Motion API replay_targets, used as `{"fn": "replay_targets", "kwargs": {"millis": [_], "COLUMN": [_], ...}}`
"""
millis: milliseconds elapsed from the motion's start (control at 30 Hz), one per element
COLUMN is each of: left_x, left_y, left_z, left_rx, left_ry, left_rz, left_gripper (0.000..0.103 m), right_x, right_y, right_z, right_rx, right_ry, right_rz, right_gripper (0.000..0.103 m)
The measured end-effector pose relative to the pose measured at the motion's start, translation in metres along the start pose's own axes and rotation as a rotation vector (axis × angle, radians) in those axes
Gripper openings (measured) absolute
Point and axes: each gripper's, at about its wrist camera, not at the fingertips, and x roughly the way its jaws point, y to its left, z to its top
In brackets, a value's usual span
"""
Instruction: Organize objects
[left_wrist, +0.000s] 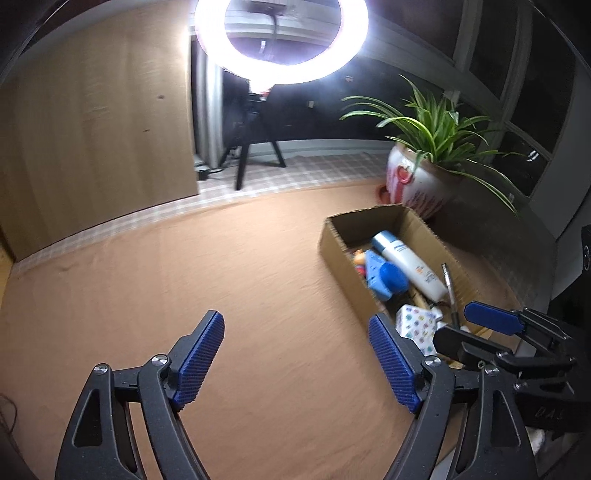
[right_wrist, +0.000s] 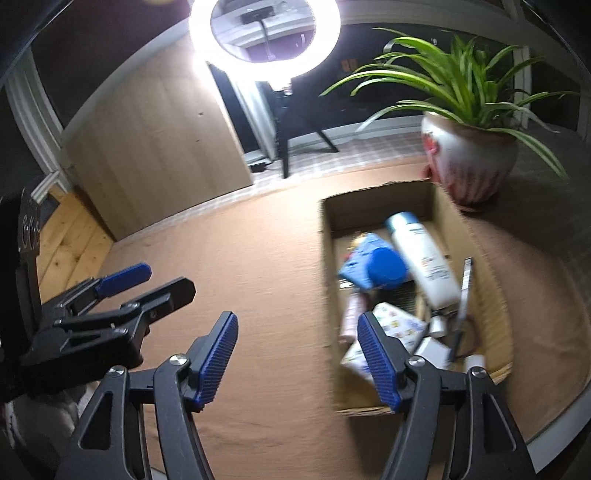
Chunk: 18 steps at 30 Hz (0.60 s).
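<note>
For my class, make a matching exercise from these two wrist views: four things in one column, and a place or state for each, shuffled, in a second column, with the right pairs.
Things
1. white bottle
2. potted plant
3. ring light
4. left gripper

Places or states
A. glowing on a tripod beyond the mat
B. lying inside the cardboard box
C. open, holding nothing
D. standing just behind the box's far corner

Pairs: 1-B, 2-D, 3-A, 4-C
</note>
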Motion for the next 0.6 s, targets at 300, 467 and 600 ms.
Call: {"fn": "replay_targets", "kwargs": {"millis": [300, 467, 600], "left_x": [-0.042, -0.06, -0.072], "left_y": [0.062, 0.095, 0.115], "left_z": [-0.041, -0.061, -0.073], "left_rx": [-0.071, -0.121, -0.141], "left_ry": [-0.004, 0.009, 0.006], "left_rz": [0.067, 0.095, 0.121], "left_gripper": [0.093, 0.094, 0.095], "right_x": [0.011, 0.021, 0.023], "right_y": [0.057, 0.092, 0.118], "right_z": [-0.019, -0.032, -0.037], "right_rx": [-0.075, -0.152, -0.202], "right_ry": [0.018, 0.044, 0.043], "right_rz": [0.099, 0.12, 0.119], "right_gripper": [0.084, 0.091, 0.091]}}
